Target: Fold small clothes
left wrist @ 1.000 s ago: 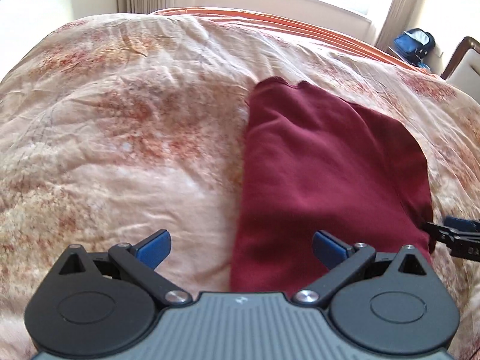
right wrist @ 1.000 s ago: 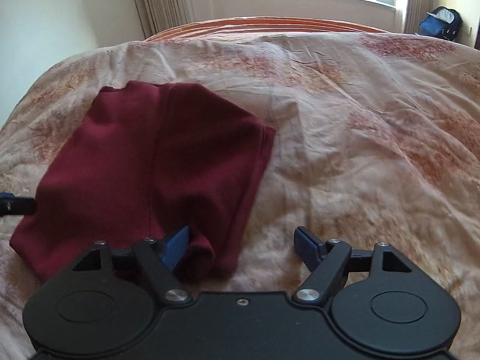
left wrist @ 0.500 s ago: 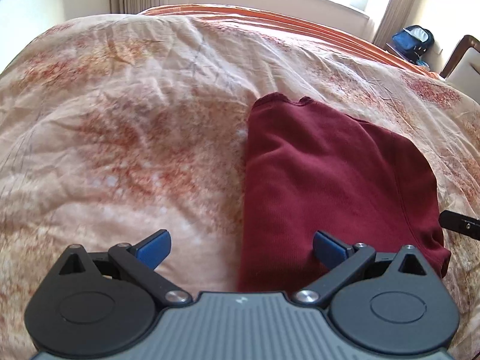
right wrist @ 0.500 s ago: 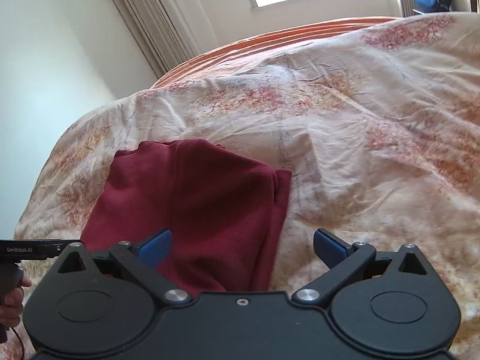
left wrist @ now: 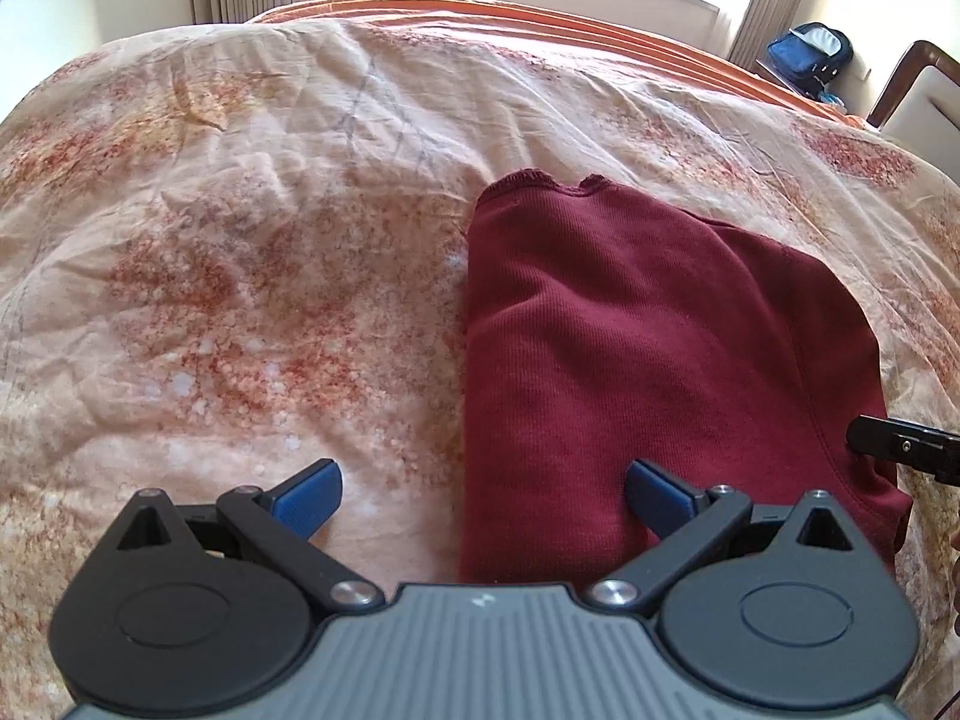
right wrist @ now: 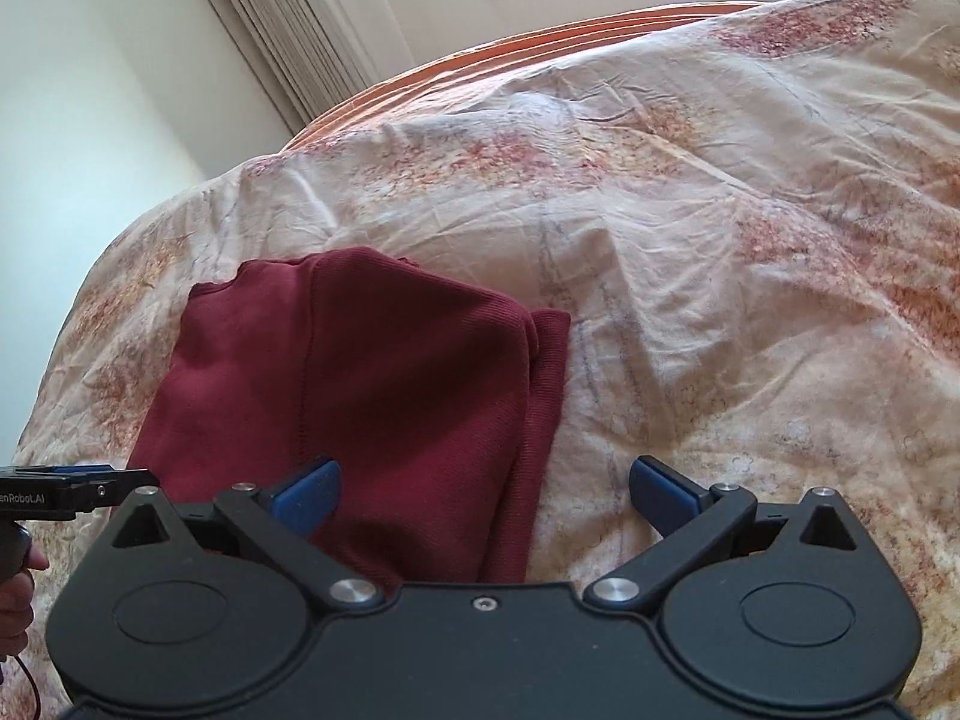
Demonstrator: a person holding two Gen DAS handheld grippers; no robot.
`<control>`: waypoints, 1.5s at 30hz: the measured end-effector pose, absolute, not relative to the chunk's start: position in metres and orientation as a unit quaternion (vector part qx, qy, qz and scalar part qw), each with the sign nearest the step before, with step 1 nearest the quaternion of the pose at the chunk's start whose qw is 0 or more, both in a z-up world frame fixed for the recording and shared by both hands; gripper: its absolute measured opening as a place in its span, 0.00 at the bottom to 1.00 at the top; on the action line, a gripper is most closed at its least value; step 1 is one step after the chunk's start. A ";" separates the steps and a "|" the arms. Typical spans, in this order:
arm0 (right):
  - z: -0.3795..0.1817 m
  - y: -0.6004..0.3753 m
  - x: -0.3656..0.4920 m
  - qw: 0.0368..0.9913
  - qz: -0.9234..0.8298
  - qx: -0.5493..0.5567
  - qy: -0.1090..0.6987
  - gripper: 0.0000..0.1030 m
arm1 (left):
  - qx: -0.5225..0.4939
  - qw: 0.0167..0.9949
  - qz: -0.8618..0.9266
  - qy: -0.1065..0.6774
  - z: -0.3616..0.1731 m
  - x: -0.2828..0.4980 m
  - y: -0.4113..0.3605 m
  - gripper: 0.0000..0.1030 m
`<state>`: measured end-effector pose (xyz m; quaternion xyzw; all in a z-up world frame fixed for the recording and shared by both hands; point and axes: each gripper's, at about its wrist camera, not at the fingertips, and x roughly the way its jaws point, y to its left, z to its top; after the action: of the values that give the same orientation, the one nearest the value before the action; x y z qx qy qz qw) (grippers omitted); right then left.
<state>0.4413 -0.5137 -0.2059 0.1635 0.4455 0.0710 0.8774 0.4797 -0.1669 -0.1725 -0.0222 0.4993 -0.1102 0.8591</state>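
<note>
**While spread wide, both over maroon cloth**

Lies folded on quilt (left wrist: 240, 276): maroon garment (left wrist: 648, 348). Left gripper (left wrist: 483, 495) straddles its left edge, jaws apart, gripping nothing. Right gripper (right wrist: 483, 495), just widened, straddles its right edge, pads clear. Beyond quilt, blue bag (left wrist: 810, 51), curtains (right wrist: 288, 42).

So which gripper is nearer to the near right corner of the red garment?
Right. The right gripper is open over the red garment's near right edge. The left gripper, also open, straddles its left edge, further from that corner.
</note>
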 end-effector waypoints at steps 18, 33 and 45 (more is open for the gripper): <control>-0.206 -0.517 0.432 0.872 0.041 0.227 0.432 0.57 | -0.095 0.823 -0.155 0.538 -0.178 0.489 -0.151 0.91; -0.207 -0.502 0.431 0.876 0.034 0.216 0.430 0.39 | -0.099 0.814 -0.152 0.552 -0.177 0.496 -0.164 0.78; -0.205 -0.495 0.426 0.875 -0.009 0.232 0.425 0.36 | -0.123 0.802 -0.152 0.565 -0.174 0.496 -0.161 0.69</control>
<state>0.4262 -0.4950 -0.2053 0.2321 0.4250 -0.0089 0.8749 0.4956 -0.1615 -0.1745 -0.1227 0.5647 -0.1518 0.8019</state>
